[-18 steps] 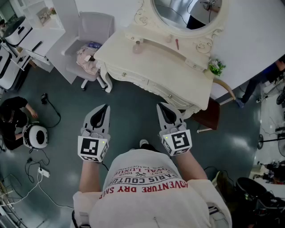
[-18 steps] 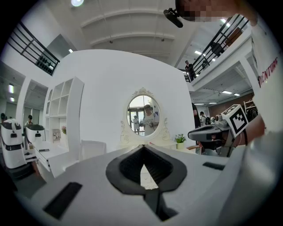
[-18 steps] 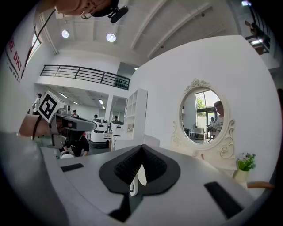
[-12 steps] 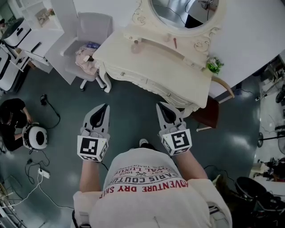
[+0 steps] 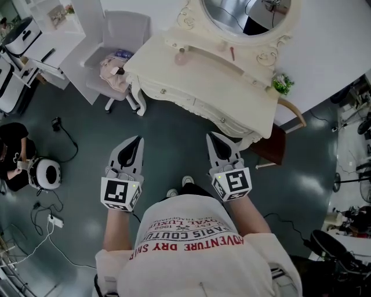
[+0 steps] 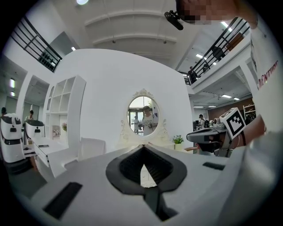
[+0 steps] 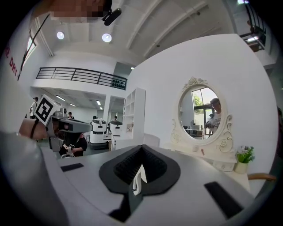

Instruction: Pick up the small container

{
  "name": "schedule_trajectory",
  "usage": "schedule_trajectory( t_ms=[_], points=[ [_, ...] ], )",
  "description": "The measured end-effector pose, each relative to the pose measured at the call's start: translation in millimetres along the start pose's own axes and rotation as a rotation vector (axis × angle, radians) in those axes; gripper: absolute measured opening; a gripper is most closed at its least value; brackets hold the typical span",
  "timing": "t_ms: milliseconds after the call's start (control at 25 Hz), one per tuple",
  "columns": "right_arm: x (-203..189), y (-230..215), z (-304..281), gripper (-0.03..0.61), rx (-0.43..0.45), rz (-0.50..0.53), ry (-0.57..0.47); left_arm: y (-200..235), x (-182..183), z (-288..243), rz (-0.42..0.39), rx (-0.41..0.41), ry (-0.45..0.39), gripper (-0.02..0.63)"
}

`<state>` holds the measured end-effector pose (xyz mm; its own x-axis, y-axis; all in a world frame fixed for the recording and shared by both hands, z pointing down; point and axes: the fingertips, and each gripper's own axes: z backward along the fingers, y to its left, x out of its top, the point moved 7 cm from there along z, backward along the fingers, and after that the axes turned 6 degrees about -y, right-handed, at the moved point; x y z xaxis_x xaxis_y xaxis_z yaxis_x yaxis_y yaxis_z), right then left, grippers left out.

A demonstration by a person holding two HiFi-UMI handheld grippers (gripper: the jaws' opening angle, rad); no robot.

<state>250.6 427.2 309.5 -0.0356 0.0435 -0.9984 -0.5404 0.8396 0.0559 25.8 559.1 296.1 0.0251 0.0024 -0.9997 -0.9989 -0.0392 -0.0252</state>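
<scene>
We held the left gripper (image 5: 138, 139) and the right gripper (image 5: 211, 135) out in front of us, side by side over the dark floor (image 5: 174, 133). Both pointed at the cream dressing table (image 5: 232, 98) on the far side. The left gripper's jaws were pressed together and had nothing between them. The right gripper's jaws were pressed together too, and they were just as empty.

The small container (image 5: 181, 58) sat on the raised shelf at the back of the dressing table, just under the round mirror (image 5: 243, 14). It looked pale pink, but it was too small for us to see more. It was well apart from both grippers, far ahead of them, with bare floor and the table's near edge in between. From left to right it lay between the two grippers, a bit closer to the right one's side. In the right gripper view the small container (image 7: 196, 148) showed to the right of the jaws, below the mirror (image 7: 200, 114).

A thin red stick (image 5: 232, 54) lay on the same shelf, to the right of the small container. A little green plant (image 5: 282, 85) stood at the table's right end. A grey chair (image 5: 122, 35) with a pink cloth (image 5: 110, 72) on it stood to the left of the table.
</scene>
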Motion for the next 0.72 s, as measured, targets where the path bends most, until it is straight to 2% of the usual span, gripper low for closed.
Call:
schedule_trajectory(
  t_ms=[200,400,720],
  points=[
    [-8.6,0.9,-13.3,-0.002,0.013,-0.007,0.016,11.2,-6.8,-2.7,0.019,0.020,0.007,0.006],
    [-14.3,-20.2,-43.2,-0.002,0.015,-0.007,0.015,23.9,-7.7,-30.7,0.004,0.028,0.003,0.006],
    [-22.2,-83.1,-132.5,-0.002,0.043,-0.006,-0.003,61.8,-11.4,-126.6,-0.017,0.036,0.012,0.006]
  ],
)
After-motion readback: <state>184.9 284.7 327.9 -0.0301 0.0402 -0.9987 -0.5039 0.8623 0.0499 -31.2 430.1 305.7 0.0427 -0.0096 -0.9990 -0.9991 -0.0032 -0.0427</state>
